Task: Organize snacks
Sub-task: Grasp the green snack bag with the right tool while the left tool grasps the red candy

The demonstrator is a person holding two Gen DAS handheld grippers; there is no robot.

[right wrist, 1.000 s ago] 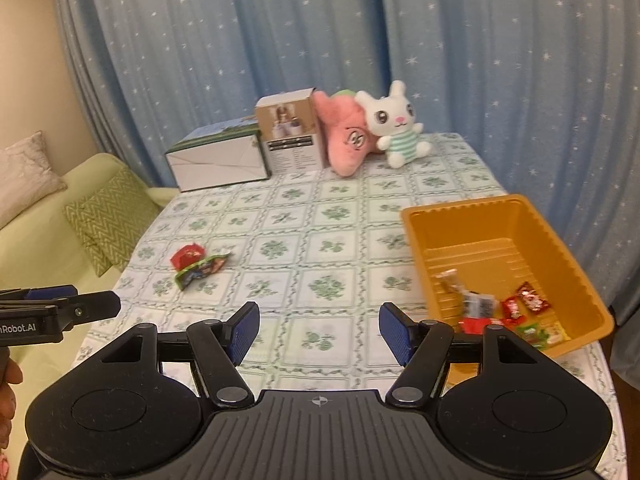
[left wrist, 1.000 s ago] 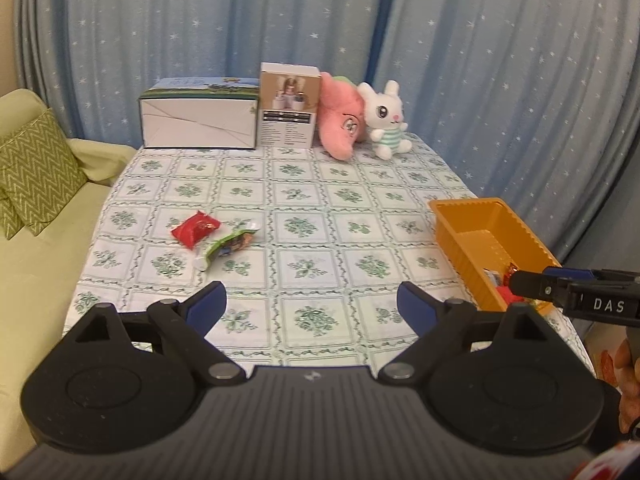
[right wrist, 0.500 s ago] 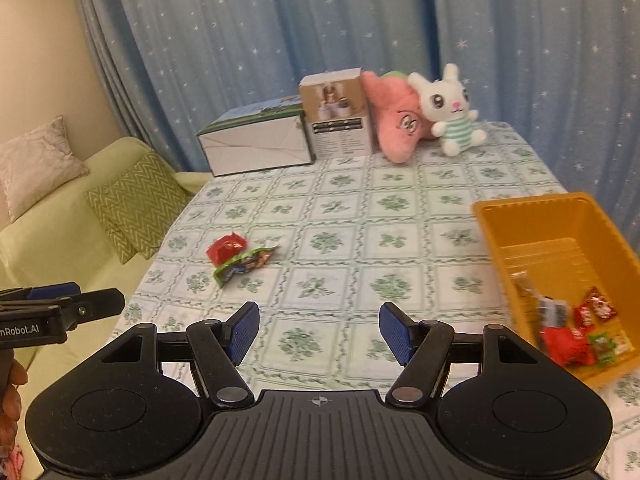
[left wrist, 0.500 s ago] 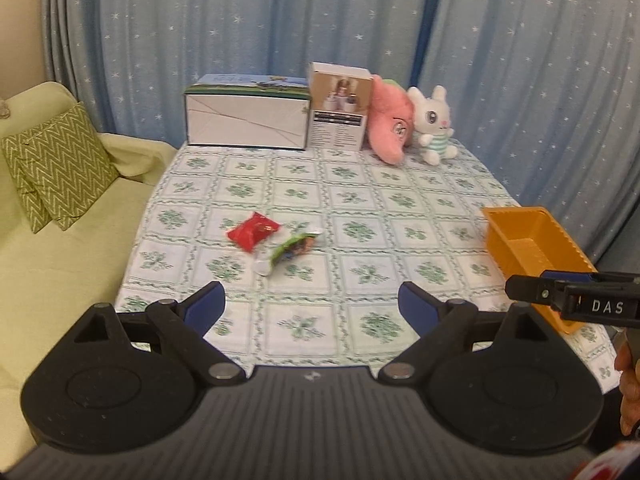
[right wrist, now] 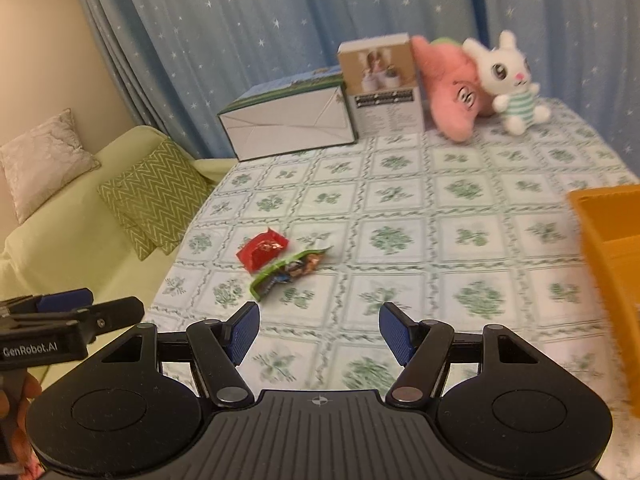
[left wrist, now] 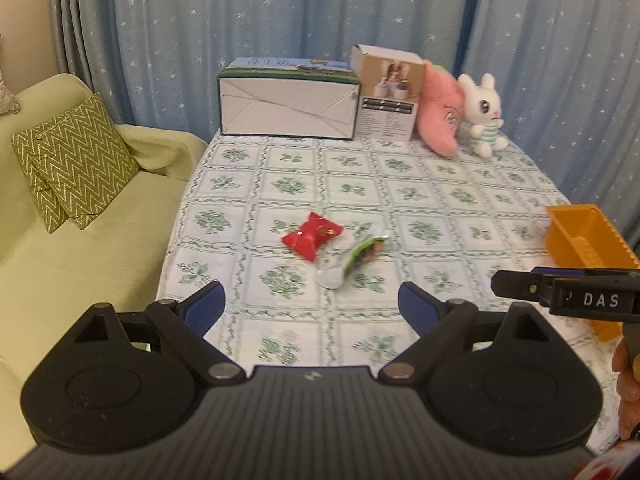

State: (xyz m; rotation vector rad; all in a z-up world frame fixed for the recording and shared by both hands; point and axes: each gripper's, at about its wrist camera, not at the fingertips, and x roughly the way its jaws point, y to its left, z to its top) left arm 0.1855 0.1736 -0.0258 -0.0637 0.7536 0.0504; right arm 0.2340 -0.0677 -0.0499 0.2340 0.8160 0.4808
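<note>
A red snack packet (left wrist: 312, 235) and a green snack packet (left wrist: 362, 254) lie side by side on the floral tablecloth (left wrist: 400, 184); both also show in the right wrist view, red (right wrist: 262, 249) and green (right wrist: 286, 273). An orange bin (left wrist: 584, 240) stands at the table's right edge, also in the right wrist view (right wrist: 612, 264). My left gripper (left wrist: 312, 310) is open and empty, short of the packets. My right gripper (right wrist: 318, 330) is open and empty, to the right of the packets.
A white and green box (left wrist: 288, 104), a small carton (left wrist: 388, 100), a pink plush (left wrist: 440, 116) and a white bunny plush (left wrist: 482, 116) line the table's far edge. A yellow-green sofa with zigzag cushions (left wrist: 76, 164) stands left of the table.
Both grippers have swung left, away from the orange bin and toward the two packets. The bin has slid to the right edge of both views. Both stay open.
</note>
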